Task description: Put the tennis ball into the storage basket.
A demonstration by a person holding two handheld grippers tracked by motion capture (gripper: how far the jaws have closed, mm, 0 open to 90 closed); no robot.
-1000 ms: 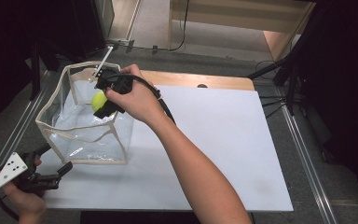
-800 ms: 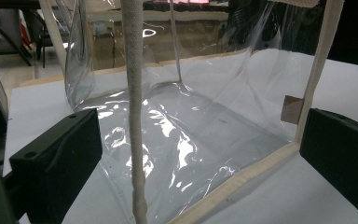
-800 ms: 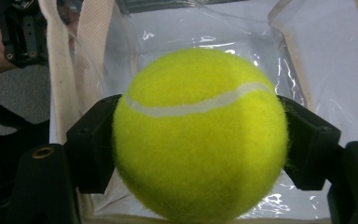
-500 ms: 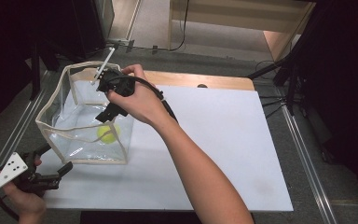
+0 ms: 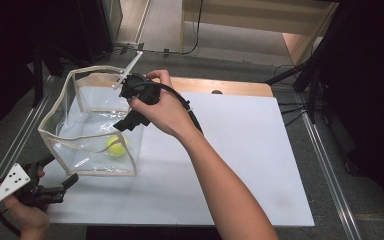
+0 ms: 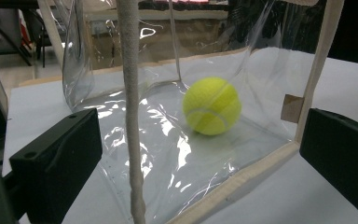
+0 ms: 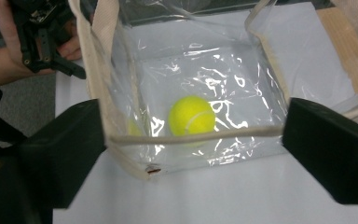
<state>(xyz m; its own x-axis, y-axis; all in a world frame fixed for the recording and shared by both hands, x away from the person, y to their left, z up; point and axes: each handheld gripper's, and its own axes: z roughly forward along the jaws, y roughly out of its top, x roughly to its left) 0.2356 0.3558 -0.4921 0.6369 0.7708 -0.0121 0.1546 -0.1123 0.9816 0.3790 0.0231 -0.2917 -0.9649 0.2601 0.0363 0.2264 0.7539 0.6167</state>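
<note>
Our right gripper (image 5: 130,120) hangs wide apart and empty above the clear bag (image 5: 60,131). The tennis ball (image 5: 116,146) lies below it on the bag's floor. Our left gripper (image 5: 55,176), also spread, waits beside the bag.

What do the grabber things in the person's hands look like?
Both are black with two blocky, flat-faced jaws. The left gripper carries a grey three-cornered plate dotted with black spots. The right gripper has a black cable trailing back along the arm, which is bare with no sleeve.

White rectangular tabletop (image 5: 260,150) fills frame centre; grey floor (image 5: 165,30) and pale wooden furniture (image 5: 300,42) at top; dark surroundings.
</note>
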